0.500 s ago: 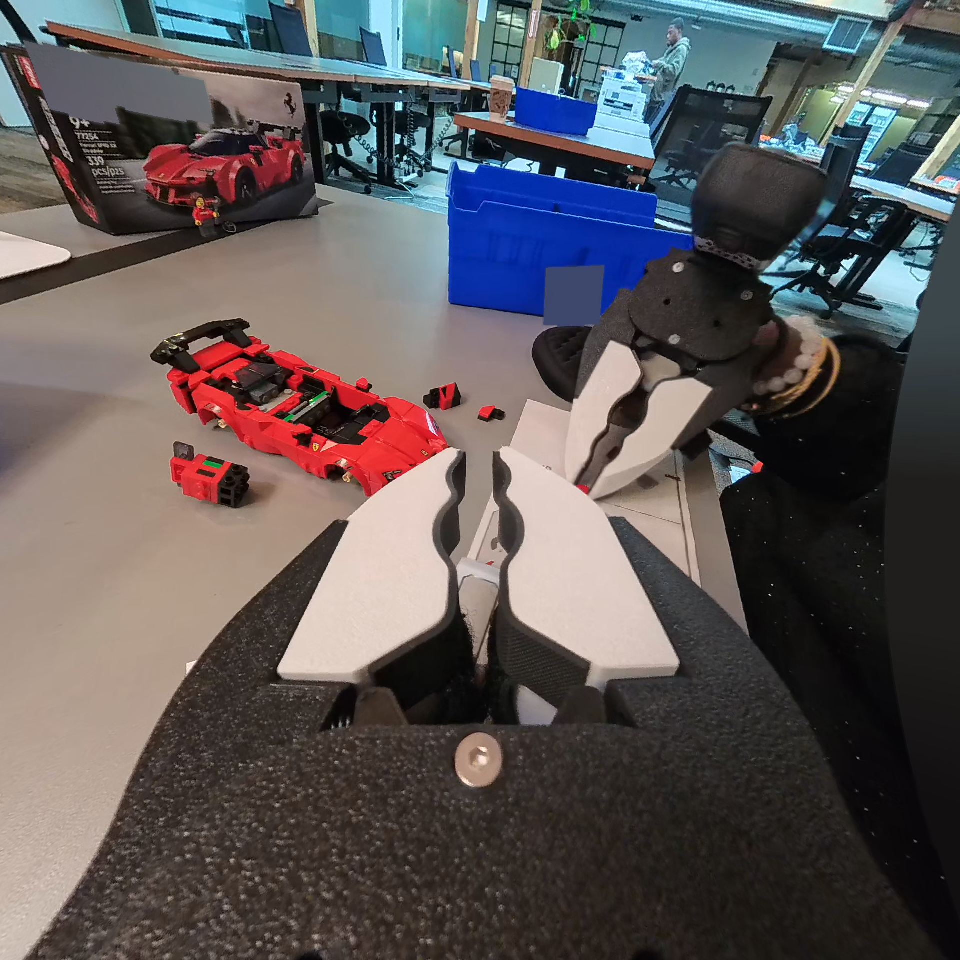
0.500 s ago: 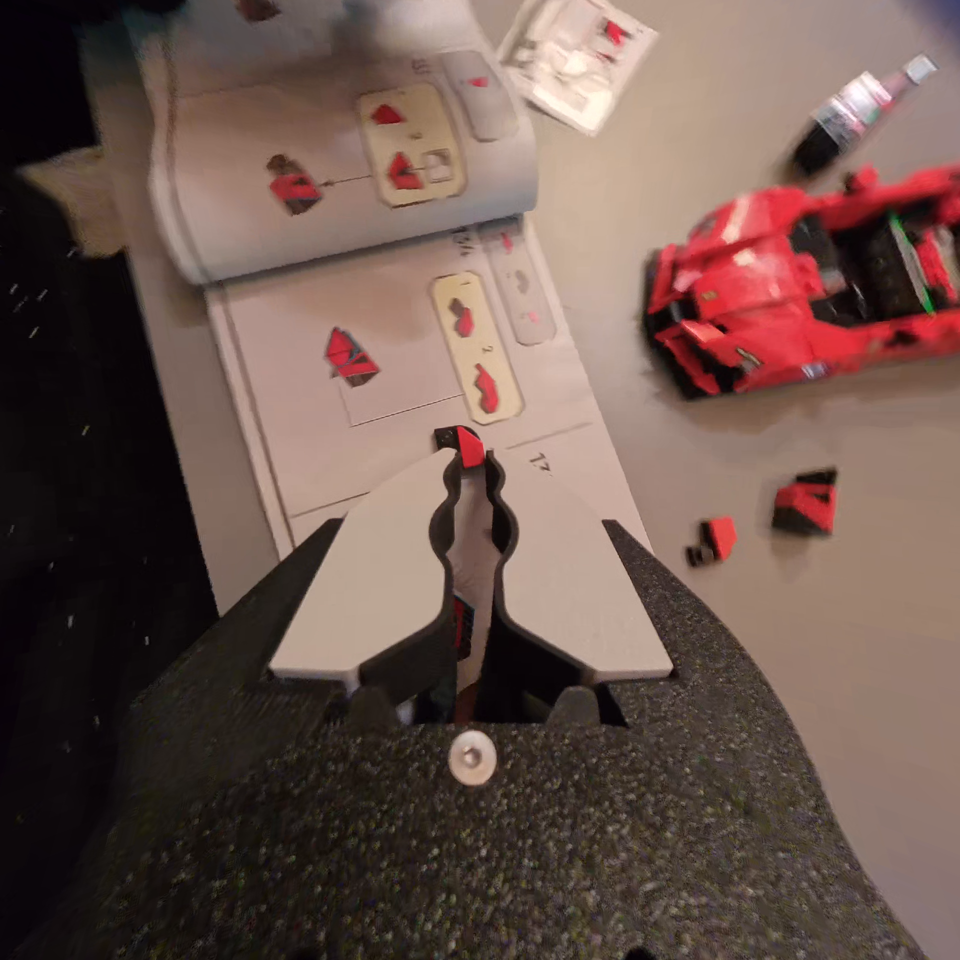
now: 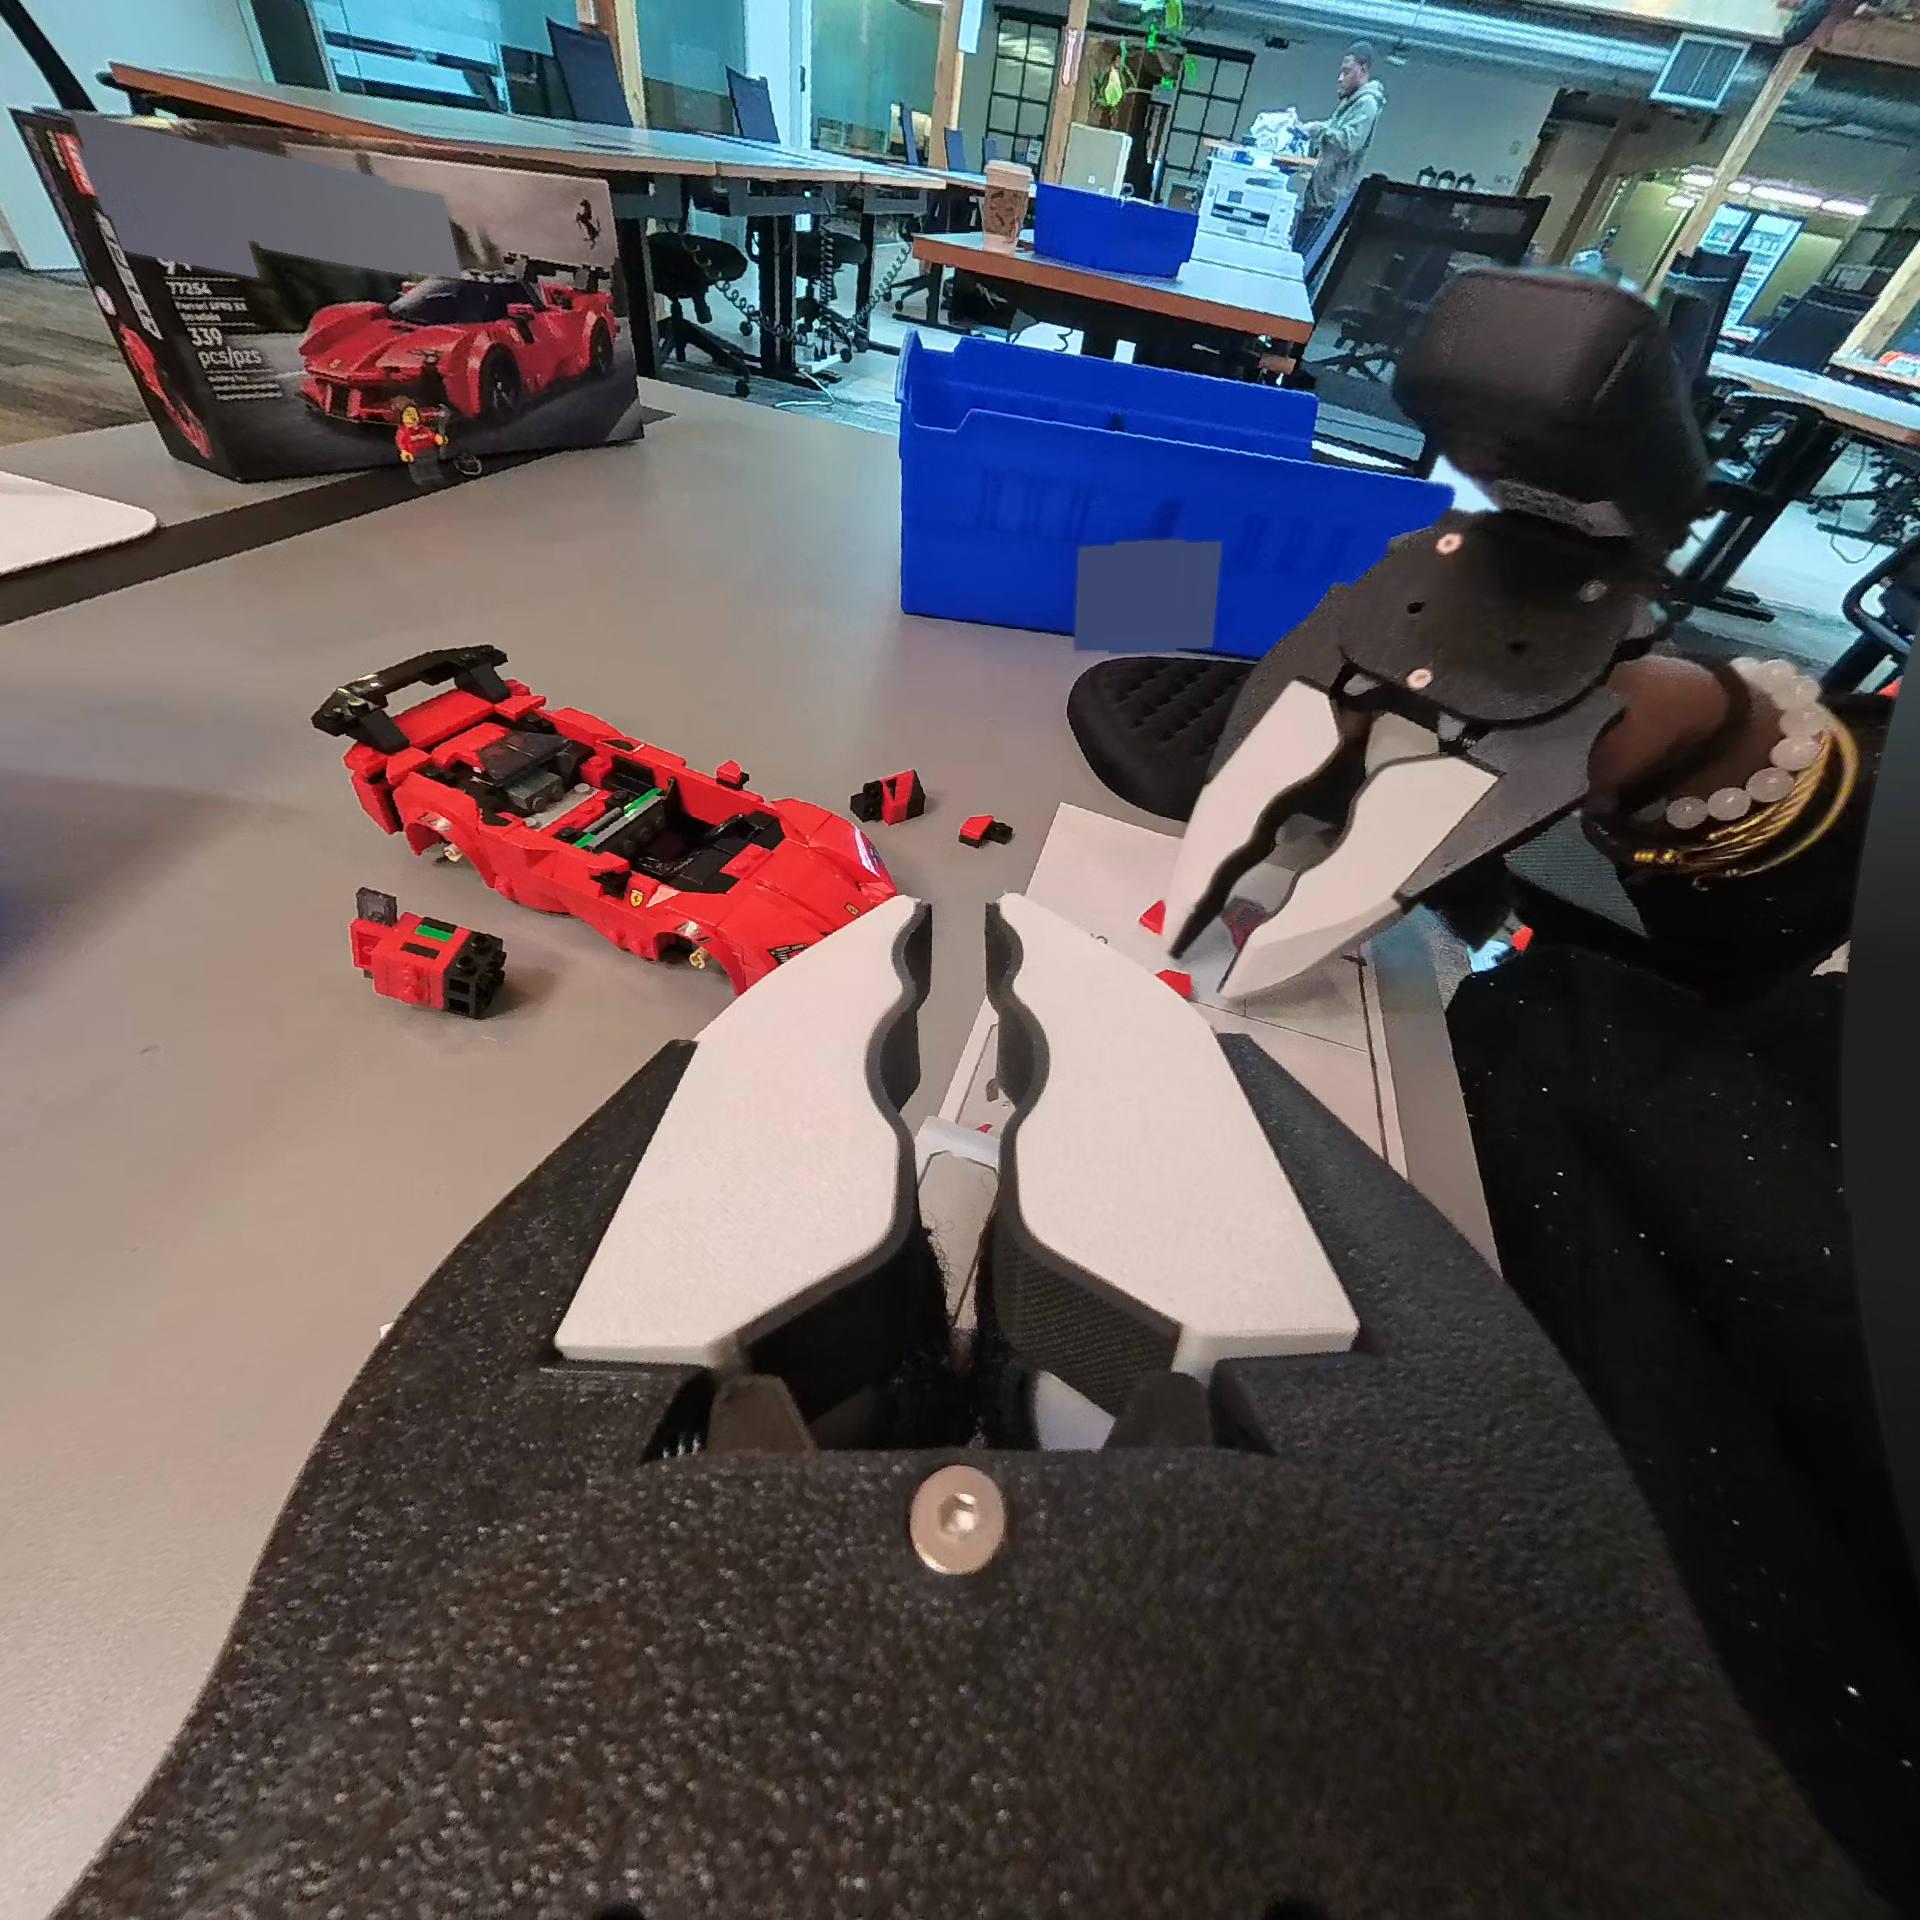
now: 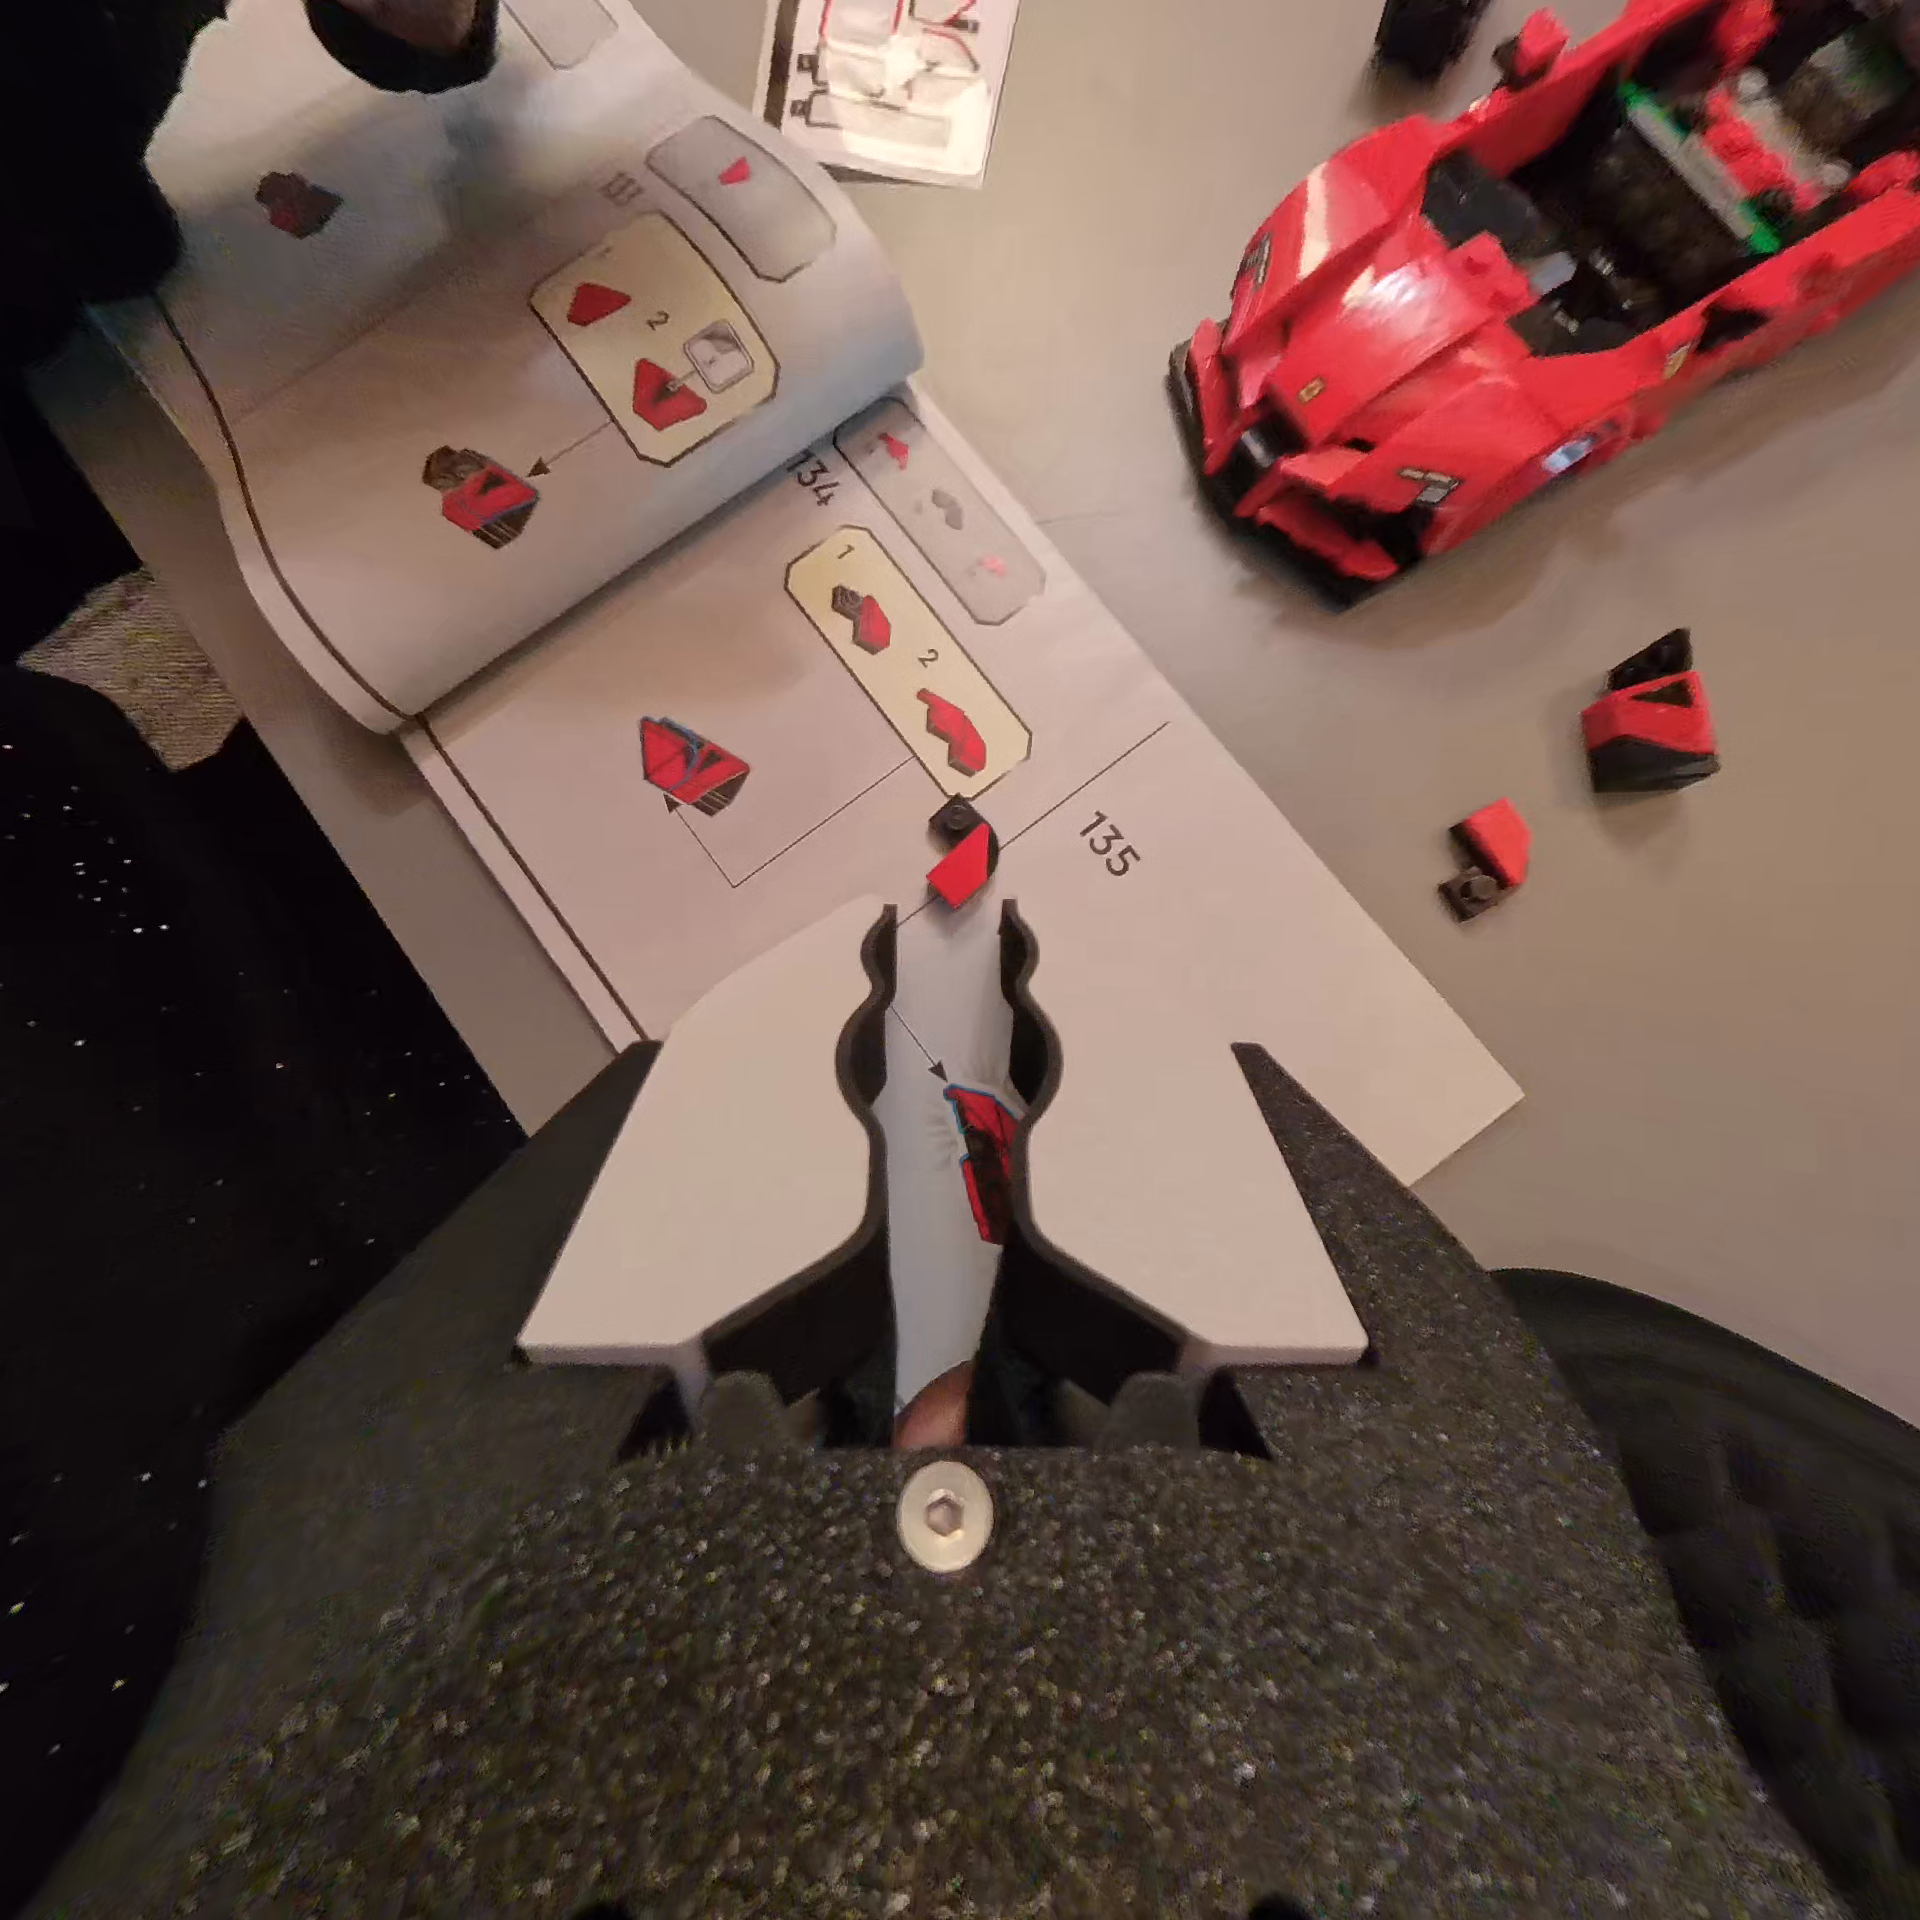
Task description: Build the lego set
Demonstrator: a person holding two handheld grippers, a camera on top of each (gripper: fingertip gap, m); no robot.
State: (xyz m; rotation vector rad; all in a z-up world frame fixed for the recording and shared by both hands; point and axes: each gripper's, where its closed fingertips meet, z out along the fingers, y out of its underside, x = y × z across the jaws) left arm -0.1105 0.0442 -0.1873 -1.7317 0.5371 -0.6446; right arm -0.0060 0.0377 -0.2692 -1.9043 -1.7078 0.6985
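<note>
Lego car (image 3: 613,842) sits part-built on the grey table, left of the open booklet (image 4: 1195,997). Half a second ago the right gripper (image 4: 945,914) pinched the small red-and-black piece (image 4: 961,847); now its jaws stand apart and the piece lies on the page just beyond them. To regrip well, centre both tips over it before closing. The left gripper (image 3: 956,914) hovers slightly parted, holding nothing.

Blue bin (image 3: 1049,540), paper cup (image 3: 1006,204), office chairs (image 3: 707,272)
</note>
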